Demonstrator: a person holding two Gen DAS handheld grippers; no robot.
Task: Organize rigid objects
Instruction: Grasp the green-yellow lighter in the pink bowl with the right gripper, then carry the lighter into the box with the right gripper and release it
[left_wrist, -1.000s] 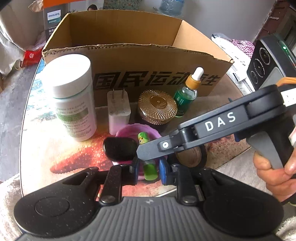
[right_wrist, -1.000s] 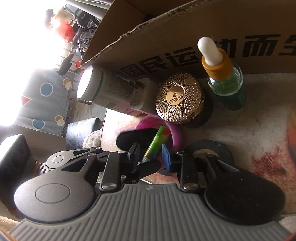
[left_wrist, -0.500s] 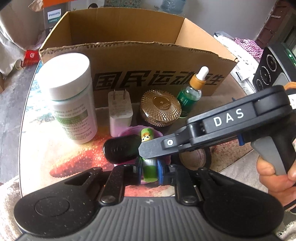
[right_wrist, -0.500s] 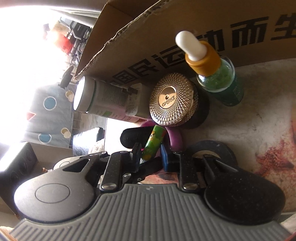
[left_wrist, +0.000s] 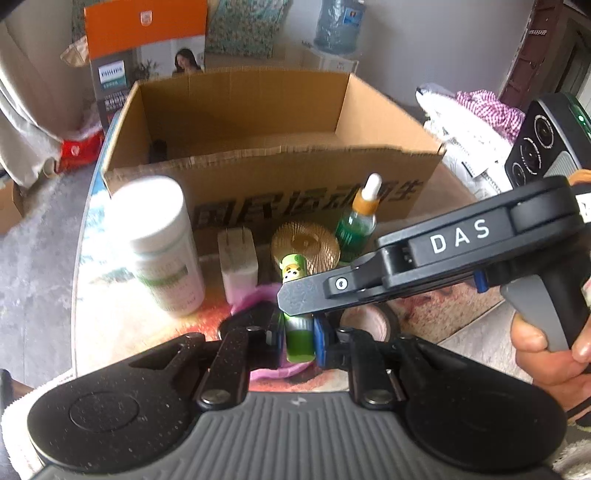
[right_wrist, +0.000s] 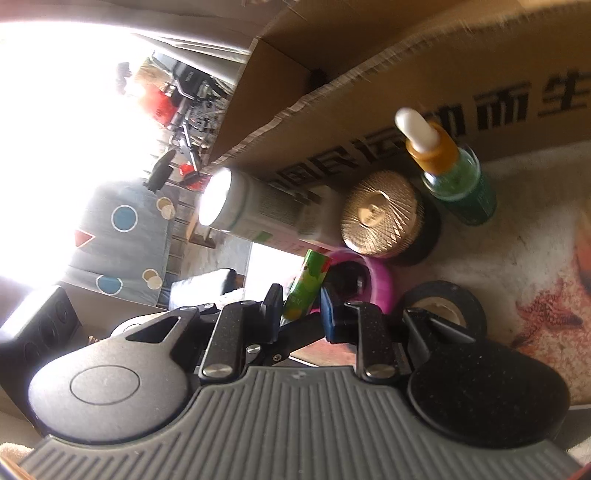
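Two grippers on one green tube (left_wrist: 300, 334): left gripper (left_wrist: 300, 332) fingers pinch it tight, above the pink dish (left_wrist: 258, 295). Right gripper (right_wrist: 297, 308) fingers straddle the tube w/ a gap, so not clamped. We lift straight, clear the gold jar (left_wrist: 306, 245), then over the cardboard box (left_wrist: 280, 170) wall & drop inside.

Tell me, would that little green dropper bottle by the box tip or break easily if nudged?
Probably tippy: the dropper bottle stands tall and narrow with a heavy-looking orange collar up top. It looks like glass, so likely stiff, smooth and breakable. Knocked over, its round body would likely roll toward the gold lid.
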